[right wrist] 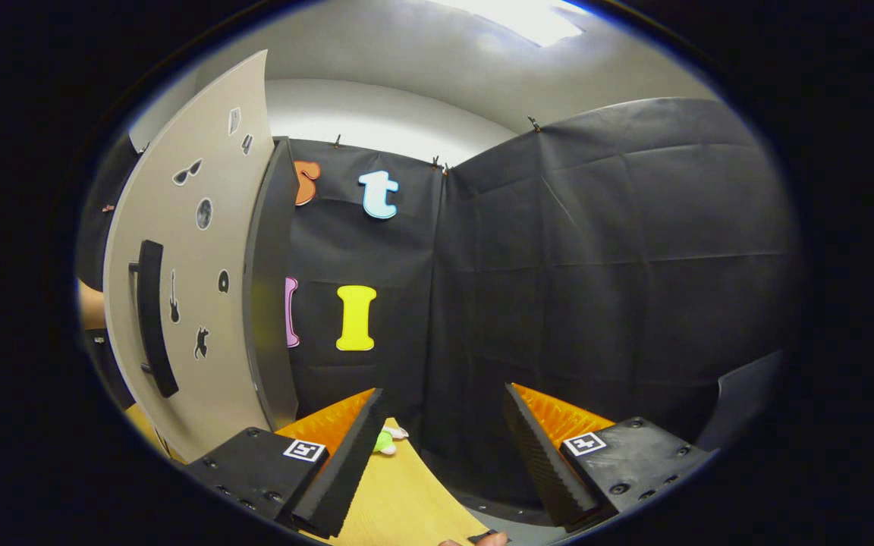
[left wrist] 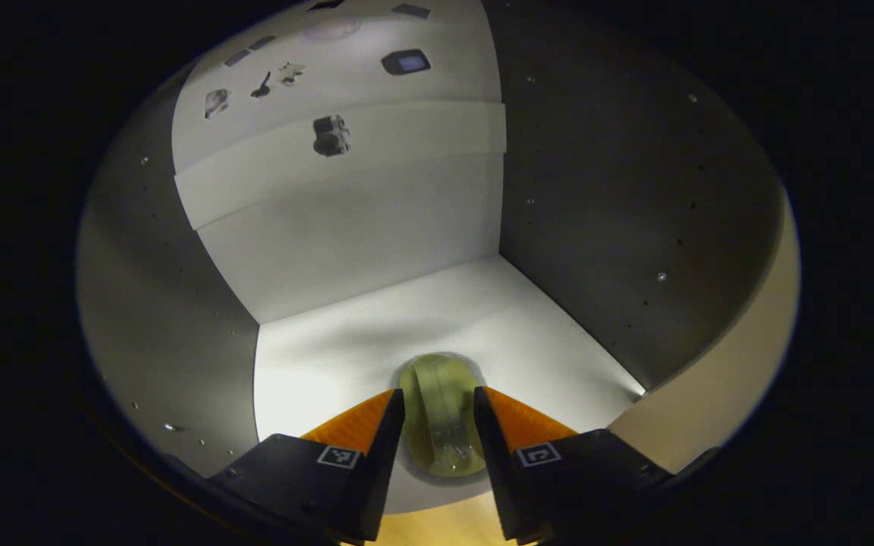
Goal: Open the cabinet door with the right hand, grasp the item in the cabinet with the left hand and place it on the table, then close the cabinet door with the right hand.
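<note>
In the left gripper view, the left gripper (left wrist: pixel 439 425) reaches into the cabinet (left wrist: pixel 589 227), whose floor (left wrist: pixel 437 318) is white. The item (left wrist: pixel 441 417), a pale green oblong thing, lies on that floor near the front edge, right between the jaws. Its long axis runs straight ahead, along the fingers, so the jaws straddle its narrow width. They stand close on either side, but I cannot tell whether both press on it.

In the right gripper view, the door (right wrist: pixel 194 288) stands swung open at the left, its handle (right wrist: pixel 152 318) upright. The right gripper (right wrist: pixel 441 444) hangs over the counter (right wrist: pixel 399 500), jaws wide apart and holding nothing, well apart from the handle.
</note>
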The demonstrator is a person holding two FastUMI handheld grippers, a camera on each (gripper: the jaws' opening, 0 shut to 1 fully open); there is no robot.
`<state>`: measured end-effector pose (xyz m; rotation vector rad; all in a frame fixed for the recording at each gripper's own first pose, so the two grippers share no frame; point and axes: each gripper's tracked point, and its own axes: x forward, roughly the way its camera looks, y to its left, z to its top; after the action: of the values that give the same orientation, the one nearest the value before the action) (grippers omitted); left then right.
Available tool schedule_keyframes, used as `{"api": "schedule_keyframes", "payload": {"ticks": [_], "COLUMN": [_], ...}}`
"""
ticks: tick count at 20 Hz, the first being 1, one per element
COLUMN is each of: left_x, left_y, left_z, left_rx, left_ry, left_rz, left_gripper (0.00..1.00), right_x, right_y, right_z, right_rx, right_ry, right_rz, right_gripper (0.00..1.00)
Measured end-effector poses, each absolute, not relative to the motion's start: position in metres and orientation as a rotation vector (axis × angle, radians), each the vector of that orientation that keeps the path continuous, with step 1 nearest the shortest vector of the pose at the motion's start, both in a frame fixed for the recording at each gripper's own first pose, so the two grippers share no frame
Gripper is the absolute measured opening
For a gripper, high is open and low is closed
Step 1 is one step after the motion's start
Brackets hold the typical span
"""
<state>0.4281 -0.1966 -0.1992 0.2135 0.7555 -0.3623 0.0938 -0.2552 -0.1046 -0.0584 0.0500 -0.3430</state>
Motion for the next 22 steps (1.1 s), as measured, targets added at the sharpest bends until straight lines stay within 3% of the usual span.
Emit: {"api": "schedule_keyframes", "payload": {"ticks": [1,4,6,10,16,22], "left_x": [0.428,0.434,0.429,0.405,0.313,0.193], "left_y": [-0.197,-0.195,-0.197,-0.194,-0.185,-0.17], "left_z": [-0.2,-0.198,-0.197,-0.18,-0.158,-0.199], "left_rx": [0.211,0.237,0.251,0.229,0.093,0.103], "left_ry": [0.754,0.741,0.738,0.706,0.629,0.587], "left_rz": [-0.36,-0.331,-0.339,-0.345,-0.341,-0.313], "left_gripper": [0.56,0.26,0.21,0.19,0.19,0.19], "right_x": [0.094,0.095,0.098,0.109,0.14,0.179], "right_y": [-0.258,-0.264,-0.265,-0.261,-0.245,-0.223], "right_z": [-0.106,-0.112,-0.115,-0.112,-0.099,-0.105], "right_rx": [-0.056,-0.051,-0.051,-0.031,-0.016,0.032], "right_ry": [0.056,0.071,0.073,0.061,-0.01,-0.002], "right_rz": [-0.346,-0.348,-0.347,-0.333,-0.302,-0.3], "right_gripper": [0.98,0.98,0.98,0.98,0.98,0.98]}}
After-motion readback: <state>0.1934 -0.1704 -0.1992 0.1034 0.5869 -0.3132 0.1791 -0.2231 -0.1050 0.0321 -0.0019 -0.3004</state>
